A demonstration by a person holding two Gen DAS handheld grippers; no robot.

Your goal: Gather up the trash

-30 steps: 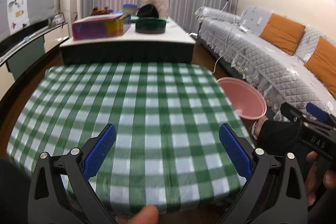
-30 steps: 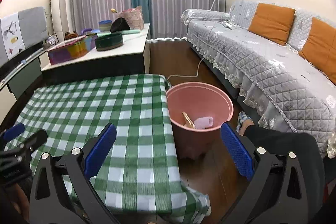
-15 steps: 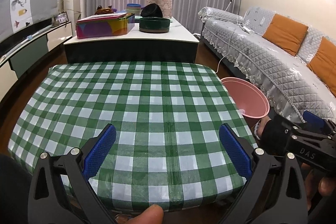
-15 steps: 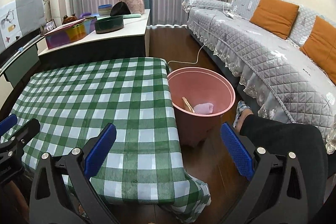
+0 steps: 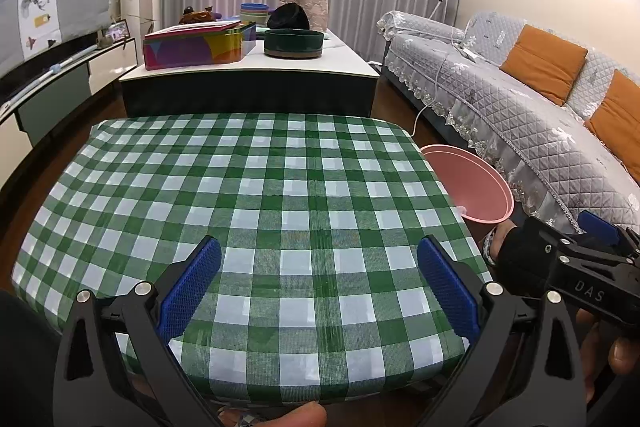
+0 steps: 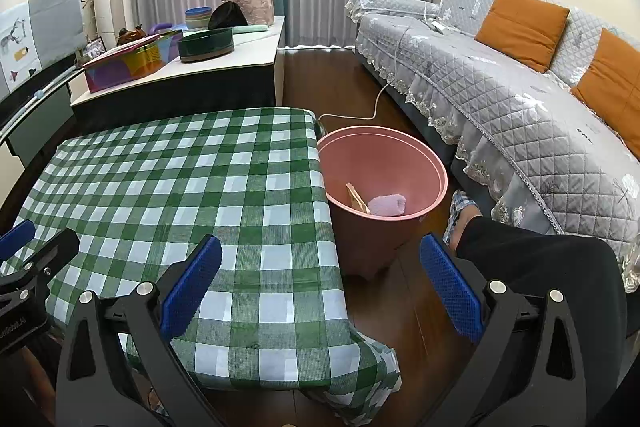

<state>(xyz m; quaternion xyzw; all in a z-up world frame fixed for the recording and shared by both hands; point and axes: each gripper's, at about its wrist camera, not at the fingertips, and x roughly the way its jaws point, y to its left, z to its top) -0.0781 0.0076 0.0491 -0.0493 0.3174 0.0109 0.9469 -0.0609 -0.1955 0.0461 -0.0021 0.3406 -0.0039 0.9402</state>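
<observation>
Looking into the bin: I see a pink bin [image 6: 384,179] on the wood floor, just beside the right edge of the table, between the table and the sofa.
Trash inside: a pale pink fuzzy piece [image 6: 387,205] lies at the bottom of the bin, with a tan flat scrap [image 6: 357,199] leaning next to it.
Bin in my left view: only its rim and inner wall [image 5: 468,183] show past the table's corner.
Table: my green-and-white checked cloth [image 5: 256,211] covers the whole top, and one corner of the cloth droops at the near right [image 6: 372,363].
Left gripper [image 5: 320,287]: I have it over the near edge of the table, blue pads spread wide, nothing between them.
Right gripper [image 6: 320,287]: I have it over the table's right corner and the floor gap, pads equally wide apart, holding nothing.
Cross views: the right gripper's body [image 5: 580,275] shows at the right of my left view; the left gripper's tip [image 6: 36,259] shows at the left of my right view.
Person: a dark trouser leg [image 6: 540,259] and a slippered foot [image 6: 462,211] sit near the bin.
Beyond: a grey quilted sofa [image 6: 500,75] with orange cushions [image 6: 520,27]; a low counter [image 5: 256,67] carrying a colourful box [image 5: 196,47] and a dark green bowl [image 5: 294,43].
</observation>
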